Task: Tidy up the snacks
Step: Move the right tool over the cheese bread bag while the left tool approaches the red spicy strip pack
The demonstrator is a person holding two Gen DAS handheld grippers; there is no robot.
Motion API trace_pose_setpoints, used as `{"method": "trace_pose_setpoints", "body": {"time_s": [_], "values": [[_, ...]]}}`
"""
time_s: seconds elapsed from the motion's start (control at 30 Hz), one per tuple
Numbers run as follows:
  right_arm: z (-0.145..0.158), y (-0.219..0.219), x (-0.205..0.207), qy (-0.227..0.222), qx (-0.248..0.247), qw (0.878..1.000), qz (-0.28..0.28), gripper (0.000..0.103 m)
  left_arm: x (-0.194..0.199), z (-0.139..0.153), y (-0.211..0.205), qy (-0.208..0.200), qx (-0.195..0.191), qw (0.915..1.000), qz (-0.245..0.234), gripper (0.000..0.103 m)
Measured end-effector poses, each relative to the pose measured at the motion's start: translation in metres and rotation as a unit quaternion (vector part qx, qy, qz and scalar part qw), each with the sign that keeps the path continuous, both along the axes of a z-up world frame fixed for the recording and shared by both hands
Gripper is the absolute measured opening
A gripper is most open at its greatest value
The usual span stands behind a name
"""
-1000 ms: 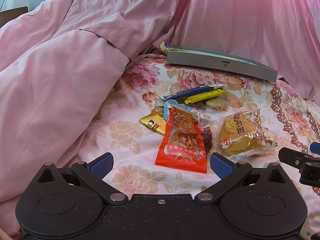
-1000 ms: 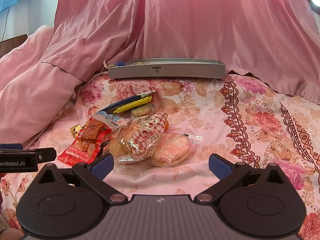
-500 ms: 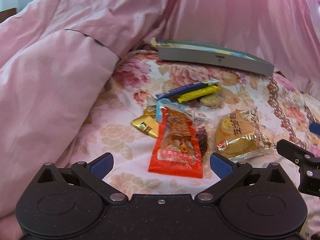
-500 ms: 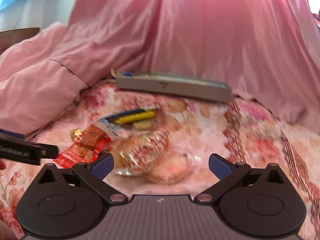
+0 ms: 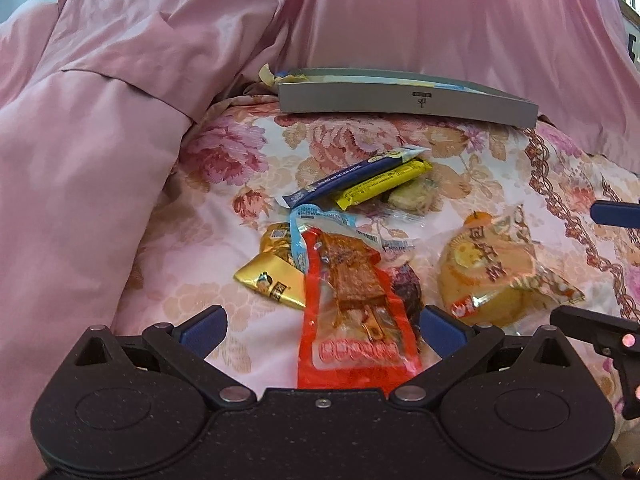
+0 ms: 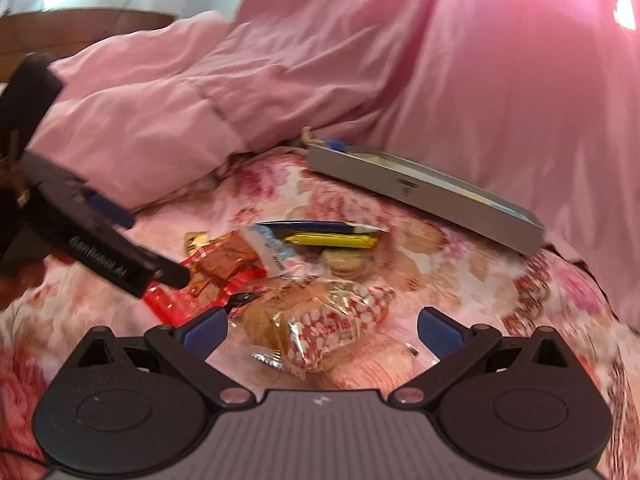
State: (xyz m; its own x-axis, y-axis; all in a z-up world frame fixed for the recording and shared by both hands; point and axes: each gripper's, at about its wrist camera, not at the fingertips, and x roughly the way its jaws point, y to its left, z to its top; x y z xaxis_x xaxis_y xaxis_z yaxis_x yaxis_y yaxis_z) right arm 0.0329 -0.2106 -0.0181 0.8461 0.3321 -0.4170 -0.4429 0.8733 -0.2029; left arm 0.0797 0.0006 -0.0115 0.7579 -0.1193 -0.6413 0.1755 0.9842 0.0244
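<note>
Several snacks lie heaped on a floral bedsheet. A red snack packet [image 5: 352,320] lies lengthwise between the fingers of my open left gripper [image 5: 322,326], which hovers low over its near end. Beside it are a gold packet [image 5: 270,280], a blue bar [image 5: 352,176], a yellow bar [image 5: 384,188] and a wrapped cake [image 5: 496,272]. My right gripper [image 6: 322,326] is open above a red-and-white wrapped cake [image 6: 320,328]; the red packet [image 6: 216,268] sits to its left. A grey flat box [image 5: 404,98] lies at the back, also seen as the box [image 6: 424,196] in the right wrist view.
A pink duvet [image 5: 80,160] is piled along the left and a pink curtain [image 5: 440,20] hangs behind the box. The right gripper's fingertips [image 5: 592,326] show at the right edge of the left view. The left gripper's body [image 6: 100,256] crosses the right view's left side.
Both grippers have moved forward and lower toward the snack pile. The right view has swung left and tilted. The red packet now lies between the left fingers.
</note>
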Motion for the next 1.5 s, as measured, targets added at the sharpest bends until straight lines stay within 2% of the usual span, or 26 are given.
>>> {"method": "trace_pose_setpoints", "body": {"time_s": [0.2, 0.4, 0.47, 0.6, 0.67, 0.87, 0.97, 1.1, 1.17, 1.23, 1.33, 1.5], "values": [[0.008, 0.000, 0.033, 0.022, -0.025, 0.996, 0.078, 0.103, 0.016, -0.005, 0.007, 0.000, -0.015, 0.9999, -0.006, 0.102], [0.005, 0.007, 0.079, 0.081, -0.040, 0.982, 0.165, 0.103, 0.026, -0.008, 0.015, -0.004, -0.042, 0.9990, -0.012, 0.102], [0.002, 0.009, 0.093, 0.098, -0.038, 0.979, 0.177, 0.103, 0.028, -0.008, 0.017, -0.004, -0.050, 0.9987, -0.012, 0.102], [-0.005, 0.010, 0.121, 0.157, -0.026, 0.966, 0.202, 0.103, 0.031, -0.010, 0.022, -0.002, -0.069, 0.9975, -0.014, 0.102], [-0.008, 0.010, 0.126, 0.178, -0.025, 0.960, 0.216, 0.103, 0.031, -0.011, 0.022, -0.003, -0.069, 0.9975, -0.017, 0.102], [-0.017, 0.020, 0.113, 0.174, -0.078, 0.951, 0.244, 0.103, 0.031, -0.011, 0.019, -0.007, -0.072, 0.9969, -0.030, 0.102], [-0.024, 0.028, 0.102, 0.147, -0.110, 0.958, 0.222, 0.103, 0.032, -0.012, 0.015, -0.010, -0.064, 0.9970, -0.042, 0.102], [-0.030, 0.033, 0.093, 0.122, -0.115, 0.969, 0.184, 0.102, 0.036, -0.014, 0.011, -0.013, -0.050, 0.9973, -0.052, 0.102], [-0.031, 0.032, 0.086, 0.116, -0.111, 0.973, 0.165, 0.100, 0.036, -0.014, 0.010, -0.015, -0.046, 0.9973, -0.054, 0.101], [-0.030, 0.031, 0.078, 0.106, -0.108, 0.978, 0.145, 0.092, 0.036, -0.013, 0.008, -0.017, -0.044, 0.9972, -0.059, 0.100], [-0.025, 0.025, 0.069, 0.101, -0.088, 0.985, 0.110, 0.086, 0.040, -0.012, 0.003, -0.013, -0.054, 0.9962, -0.066, 0.100], [-0.023, 0.013, 0.053, 0.090, -0.062, 0.992, 0.064, 0.084, 0.057, -0.020, -0.015, 0.002, -0.030, 0.9985, -0.047, 0.094]]}}
